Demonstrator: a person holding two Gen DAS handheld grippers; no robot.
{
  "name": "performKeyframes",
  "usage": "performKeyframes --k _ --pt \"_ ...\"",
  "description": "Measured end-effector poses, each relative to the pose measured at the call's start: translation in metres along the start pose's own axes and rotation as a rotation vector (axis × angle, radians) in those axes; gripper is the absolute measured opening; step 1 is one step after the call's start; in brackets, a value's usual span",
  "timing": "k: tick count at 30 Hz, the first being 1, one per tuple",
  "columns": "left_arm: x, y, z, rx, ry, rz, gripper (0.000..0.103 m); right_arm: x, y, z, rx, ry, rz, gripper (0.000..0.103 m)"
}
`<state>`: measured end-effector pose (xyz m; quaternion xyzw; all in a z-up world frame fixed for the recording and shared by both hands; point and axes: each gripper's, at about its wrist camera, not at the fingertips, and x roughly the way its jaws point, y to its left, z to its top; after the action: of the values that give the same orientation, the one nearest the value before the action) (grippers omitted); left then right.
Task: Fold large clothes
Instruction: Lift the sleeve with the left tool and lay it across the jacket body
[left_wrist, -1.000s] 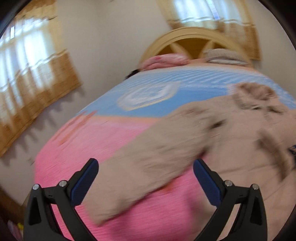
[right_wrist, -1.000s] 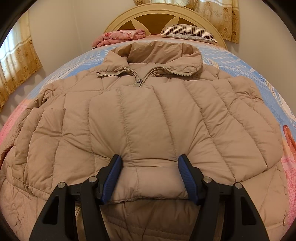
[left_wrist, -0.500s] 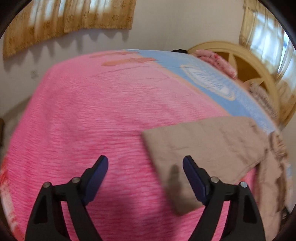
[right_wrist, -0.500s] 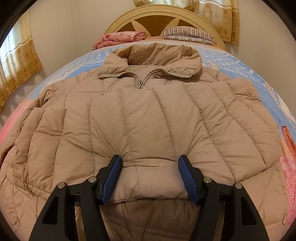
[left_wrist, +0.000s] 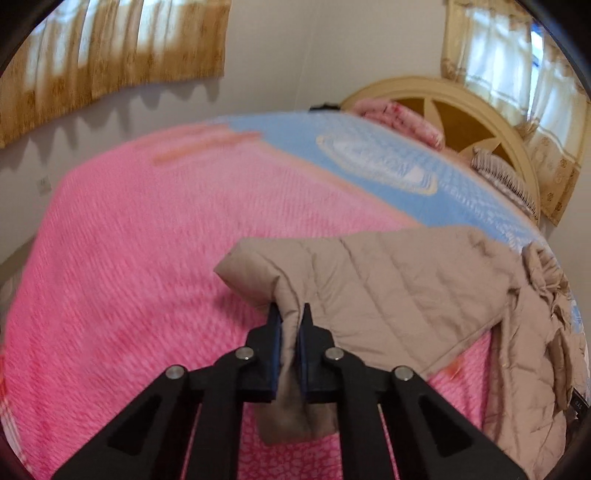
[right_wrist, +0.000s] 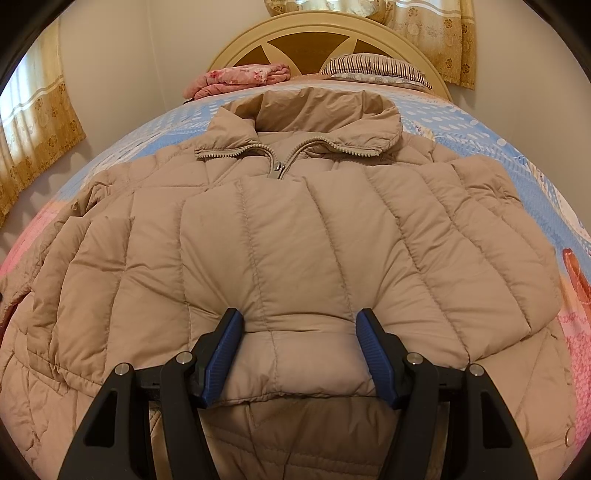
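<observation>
My left gripper (left_wrist: 290, 325), jaws just closed, pinches the sleeve cuff (left_wrist: 284, 288) of the beige puffer jacket (right_wrist: 288, 236) spread across the bedspread (left_wrist: 140, 236); my right gripper (right_wrist: 299, 325) clamps its folded hem bulge, the headboard (right_wrist: 314, 33) beyond.

The jacket (right_wrist: 295, 258) runs off the bottom edge; the bedspread (left_wrist: 129, 258) is motion-blurred.

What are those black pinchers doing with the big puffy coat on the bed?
A person is folding a tan puffer jacket laid out on the bed. The left gripper has just closed on the end of one sleeve, pinching its cuff. The right gripper clamps a folded part of the jacket's front. The sleeve is not folded over yet.
</observation>
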<state>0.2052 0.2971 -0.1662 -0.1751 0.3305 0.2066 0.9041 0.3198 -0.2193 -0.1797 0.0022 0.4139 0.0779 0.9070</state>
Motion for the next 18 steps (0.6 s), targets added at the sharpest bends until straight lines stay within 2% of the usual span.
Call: performKeyframes --k 5,8,14,18 --pt "-0.035 -0.022 0.045 0.083 -0.145 -0.047 0.006 0.0 0.0 0.0 0.0 0.0 0.0 0.065" --pt "-0.05 -0.047 0.07 0.143 -0.191 -0.092 0.006 0.0 0.0 0.001 -0.003 0.004 -0.002 0.065" --pt "-0.096 -0.096 0.093 0.244 -0.3 -0.184 0.005 -0.027 -0.007 0.005 0.051 -0.024 0.048 0.065" --pt "-0.123 -0.128 0.1 0.314 -0.365 -0.242 0.005 -0.048 -0.002 -0.001 0.024 -0.044 0.061 0.065"
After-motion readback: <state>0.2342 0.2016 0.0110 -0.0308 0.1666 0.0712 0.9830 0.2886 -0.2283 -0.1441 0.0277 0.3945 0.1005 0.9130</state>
